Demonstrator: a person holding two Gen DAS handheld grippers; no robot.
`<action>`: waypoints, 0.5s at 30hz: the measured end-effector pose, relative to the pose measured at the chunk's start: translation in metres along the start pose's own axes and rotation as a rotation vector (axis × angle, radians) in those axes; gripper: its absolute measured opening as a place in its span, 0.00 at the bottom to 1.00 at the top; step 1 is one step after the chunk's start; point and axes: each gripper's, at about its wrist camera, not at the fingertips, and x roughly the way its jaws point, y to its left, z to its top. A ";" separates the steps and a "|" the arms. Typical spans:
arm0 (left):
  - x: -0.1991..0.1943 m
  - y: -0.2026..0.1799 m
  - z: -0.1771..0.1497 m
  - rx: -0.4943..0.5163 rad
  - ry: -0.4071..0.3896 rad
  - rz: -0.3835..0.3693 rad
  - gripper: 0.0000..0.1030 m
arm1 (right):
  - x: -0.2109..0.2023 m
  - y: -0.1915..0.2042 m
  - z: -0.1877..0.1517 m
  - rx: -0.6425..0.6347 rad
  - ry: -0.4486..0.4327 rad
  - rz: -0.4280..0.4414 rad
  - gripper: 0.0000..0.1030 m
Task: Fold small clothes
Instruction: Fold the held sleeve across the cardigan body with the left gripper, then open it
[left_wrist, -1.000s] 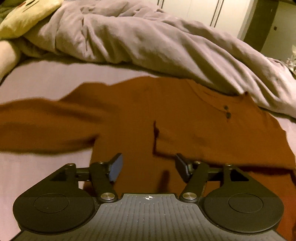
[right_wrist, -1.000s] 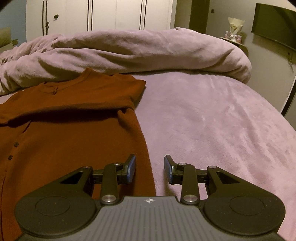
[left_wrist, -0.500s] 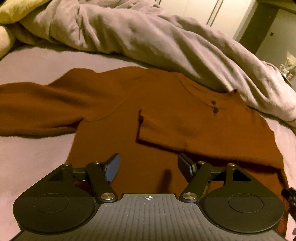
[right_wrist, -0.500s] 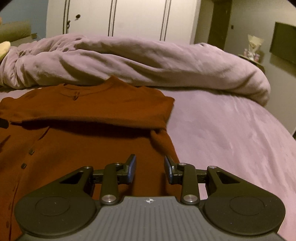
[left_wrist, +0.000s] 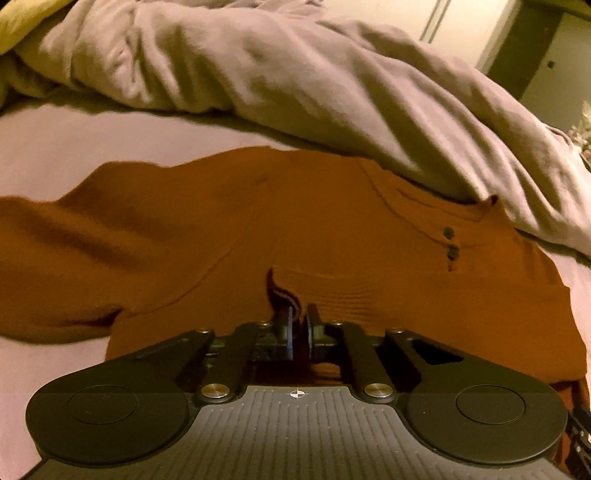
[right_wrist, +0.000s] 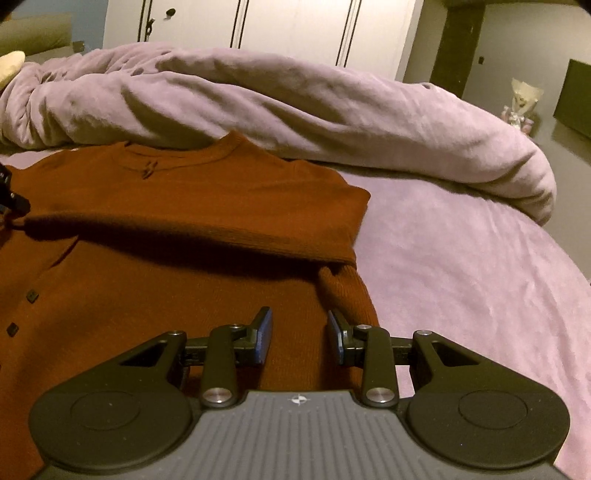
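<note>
A rust-brown buttoned sweater (left_wrist: 258, 229) lies flat on the bed, neck toward the duvet. One sleeve (left_wrist: 406, 295) is folded across its chest; the other sleeve (left_wrist: 55, 258) stretches out to the left. My left gripper (left_wrist: 300, 325) is closing its jaws on the cuff (left_wrist: 280, 291) of the folded sleeve, and the fabric bunches up between the pads. In the right wrist view the sweater (right_wrist: 184, 192) fills the left half. My right gripper (right_wrist: 300, 332) hovers open just above its right side edge, with nothing between its pads.
A rumpled lilac duvet (right_wrist: 295, 103) lies piled along the far side, touching the sweater's collar. Lilac bed sheet (right_wrist: 480, 277) spreads to the right. A yellow pillow (left_wrist: 22, 18) sits far left. White wardrobe doors (right_wrist: 295, 29) stand behind the bed.
My left gripper moved forward to the folded sleeve's cuff and its wide jaws came together on it. My right gripper slid left over the sweater's edge, jaws unchanged.
</note>
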 end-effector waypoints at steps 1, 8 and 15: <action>0.000 -0.002 0.000 0.019 -0.004 0.007 0.07 | 0.000 0.000 0.000 -0.002 -0.001 0.001 0.30; -0.014 0.001 0.009 0.054 -0.076 0.089 0.06 | 0.001 -0.002 0.001 -0.006 -0.001 -0.005 0.30; -0.020 0.037 0.000 -0.038 -0.031 0.123 0.25 | 0.001 0.001 -0.004 -0.031 -0.001 -0.028 0.31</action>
